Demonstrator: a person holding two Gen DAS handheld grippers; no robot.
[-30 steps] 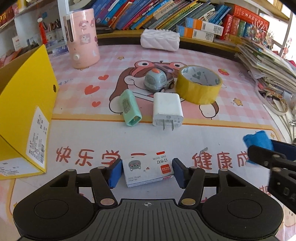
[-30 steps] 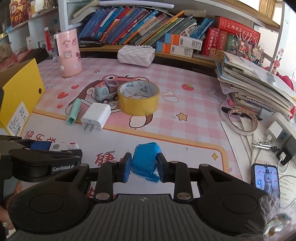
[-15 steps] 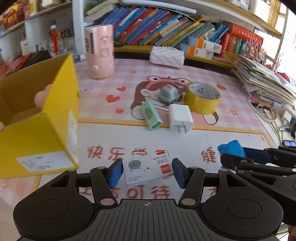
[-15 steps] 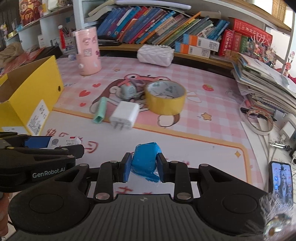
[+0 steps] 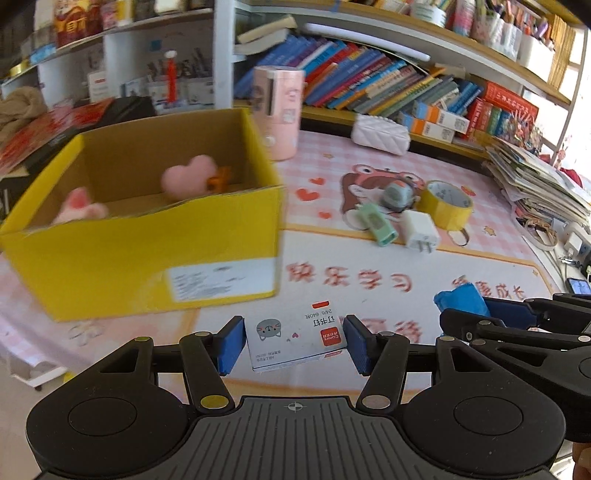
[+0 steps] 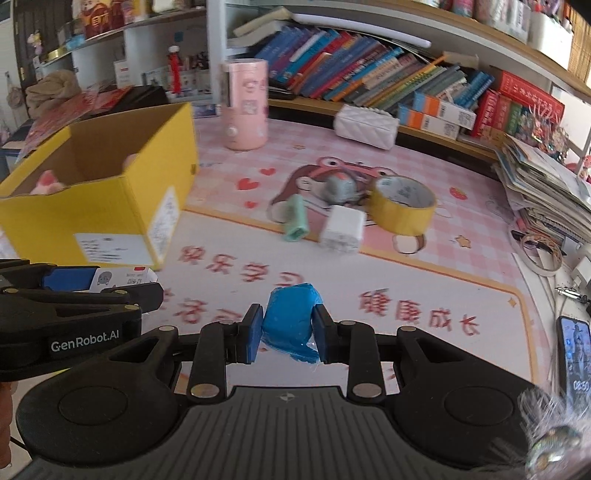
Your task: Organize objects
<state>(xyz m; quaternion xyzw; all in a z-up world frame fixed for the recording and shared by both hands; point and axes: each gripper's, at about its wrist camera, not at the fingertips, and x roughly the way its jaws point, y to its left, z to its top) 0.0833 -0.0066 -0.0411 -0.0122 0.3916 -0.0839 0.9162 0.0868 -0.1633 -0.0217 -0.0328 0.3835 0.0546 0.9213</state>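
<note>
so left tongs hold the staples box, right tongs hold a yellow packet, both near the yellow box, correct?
Not quite: the packet in the right tongs is blue, not yellow, as the right wrist view shows. The left tongs do hold the staples box, and both are near the yellow box.

A pink checked desk mat (image 6: 436, 155) with a cartoon animal and red lettering covers the desk, bright daylight washing over it from the right. Along the far edge runs a wooden shelf (image 5: 436, 138) packed with leaning books (image 6: 369, 79), and a second shelf (image 5: 443, 35) sits above. Far left, white cubbies (image 6: 147, 70) hold clutter, and a paper stack (image 5: 535, 184) slumps at right.
</note>
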